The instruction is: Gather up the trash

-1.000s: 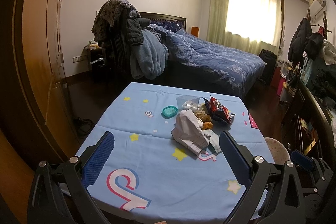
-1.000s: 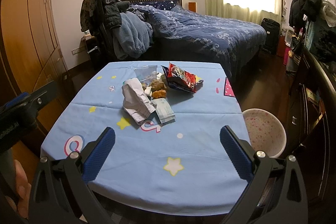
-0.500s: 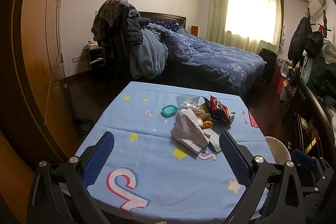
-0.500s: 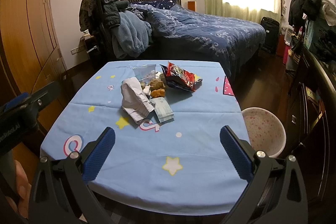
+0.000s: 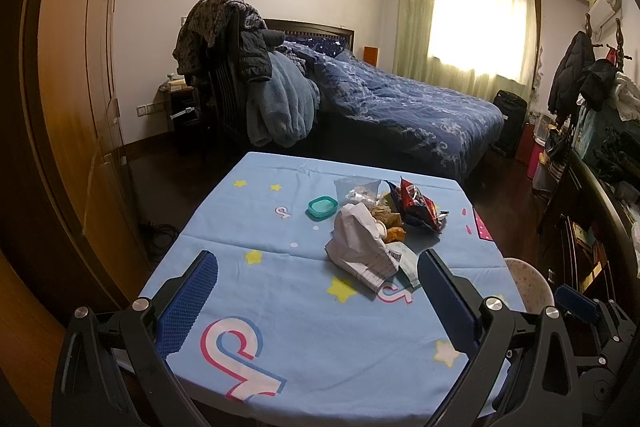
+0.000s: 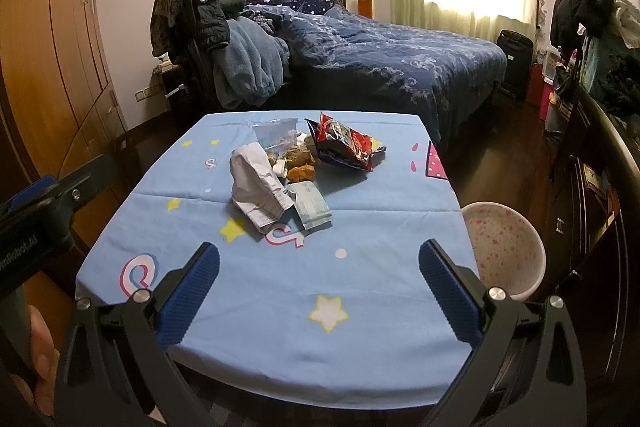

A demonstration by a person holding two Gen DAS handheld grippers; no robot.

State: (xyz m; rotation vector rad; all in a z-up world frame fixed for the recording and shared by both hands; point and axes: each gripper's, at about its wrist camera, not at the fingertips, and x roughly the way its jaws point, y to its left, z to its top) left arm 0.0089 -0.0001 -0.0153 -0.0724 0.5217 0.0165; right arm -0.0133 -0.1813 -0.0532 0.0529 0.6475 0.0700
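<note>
A pile of trash lies mid-table on a light blue cloth (image 6: 280,287): a crumpled white paper bag (image 6: 258,183) (image 5: 356,243), a red snack wrapper (image 6: 344,145) (image 5: 416,205), a clear plastic bag (image 6: 276,133), brown food scraps (image 6: 300,163), a pale green packet (image 6: 312,205) and a teal lid (image 5: 322,207). My left gripper (image 5: 316,291) is open and empty, above the near left of the table. My right gripper (image 6: 318,287) is open and empty, above the near edge, short of the pile.
A white pink-speckled bin (image 6: 504,247) stands on the floor right of the table. A bed (image 6: 380,51) and a chair heaped with clothes (image 6: 208,39) stand behind. A wooden wardrobe (image 5: 72,87) lines the left; a dark cabinet (image 6: 600,167) lines the right.
Both views have shifted only slightly; the right gripper has crept a little toward the table. Both grippers stay open and empty.
</note>
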